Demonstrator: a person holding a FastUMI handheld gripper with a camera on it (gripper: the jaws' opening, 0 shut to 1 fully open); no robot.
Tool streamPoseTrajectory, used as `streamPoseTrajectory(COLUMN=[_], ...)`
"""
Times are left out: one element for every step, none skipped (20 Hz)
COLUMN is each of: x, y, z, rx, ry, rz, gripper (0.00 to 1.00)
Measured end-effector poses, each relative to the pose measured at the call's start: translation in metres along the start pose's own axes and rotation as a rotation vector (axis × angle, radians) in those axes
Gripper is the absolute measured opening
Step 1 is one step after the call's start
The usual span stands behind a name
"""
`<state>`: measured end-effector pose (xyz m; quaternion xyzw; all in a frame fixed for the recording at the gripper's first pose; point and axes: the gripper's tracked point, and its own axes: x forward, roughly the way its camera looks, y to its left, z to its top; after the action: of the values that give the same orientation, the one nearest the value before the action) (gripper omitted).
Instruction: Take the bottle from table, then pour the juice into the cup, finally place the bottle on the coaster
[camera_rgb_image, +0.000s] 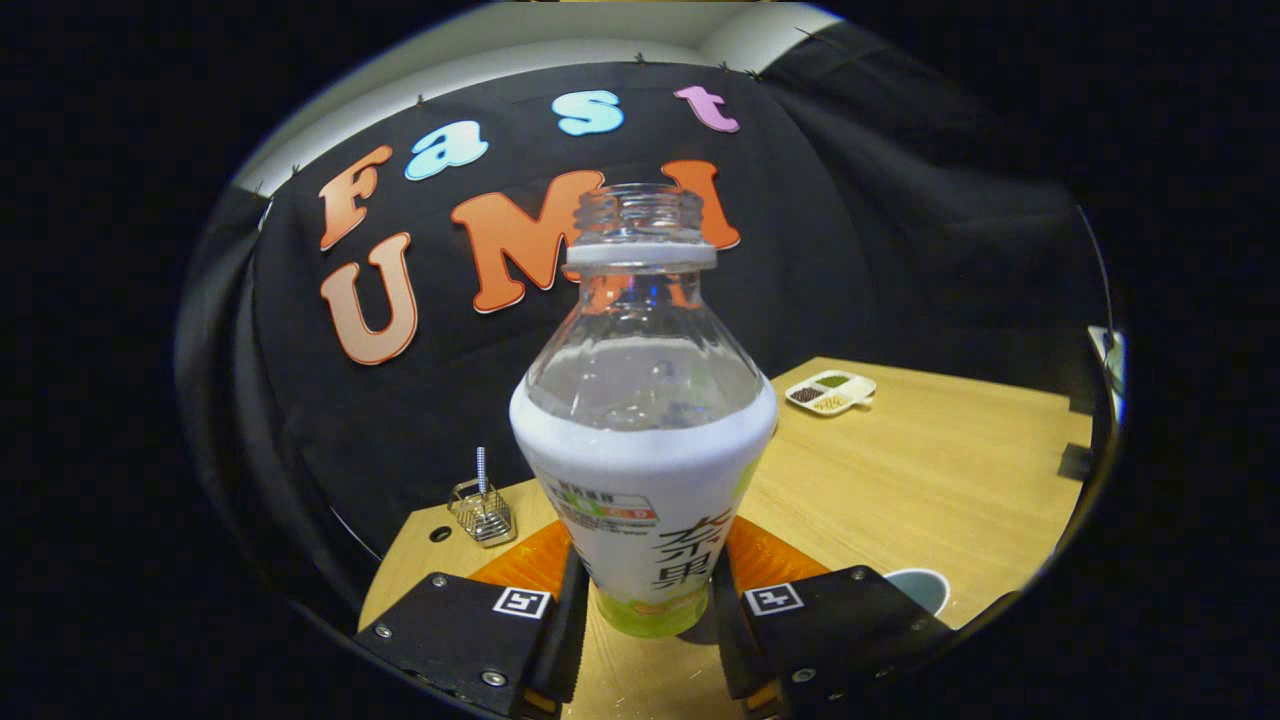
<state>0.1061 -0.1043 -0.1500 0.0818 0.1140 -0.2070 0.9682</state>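
Gripper view: the gripper (645, 640) clamps both fingers on the uncapped clear plastic juice bottle with a white-and-green label (645, 480), held upright above the orange coaster (770, 560) on the wooden table (930, 470). The grey cup (920, 588) sits just right. A tilt now risks spilling; a slack grip, slipping.

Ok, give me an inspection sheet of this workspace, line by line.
Surface: light wooden table, with a small dark hole near its back corner.
Job's things: uncapped bottle upright between the fingers; orange coaster behind the bottle's base; cup beside the right finger.
Clutter: wire basket holding a striped straw; divided dish of seeds at the far edge.
Claw: both fingers against the bottle's lower body.
Cables: nothing seen.
Surroundings: black cloth wall.
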Motion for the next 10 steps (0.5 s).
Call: streamPoseTrajectory(x=[0.003,0.008,0.013,0.019,0.024,0.029,0.033,0.038,0.043,0.049], y=[-0.002,-0.002,-0.002,-0.002,-0.005,-0.010,-0.015,-0.019,-0.022,-0.021], z=[0.001,0.000,-0.003,-0.006,-0.010,-0.017,-0.022,-0.028,-0.035,-0.040], rx=[-0.049,-0.094,-0.129,-0.156,-0.176,-0.199,-0.225,-0.251,-0.275,-0.295], ry=[-0.010,-0.009,-0.007,-0.009,-0.004,0.005,0.012,0.019,0.025,0.027], rz=[-0.015,-0.026,-0.032,-0.038,-0.055,-0.072,-0.099,-0.123,-0.138,-0.145], gripper=[0.56,0.56,0.56,0.56,0.56,0.56,0.56,0.56,0.56,0.56])
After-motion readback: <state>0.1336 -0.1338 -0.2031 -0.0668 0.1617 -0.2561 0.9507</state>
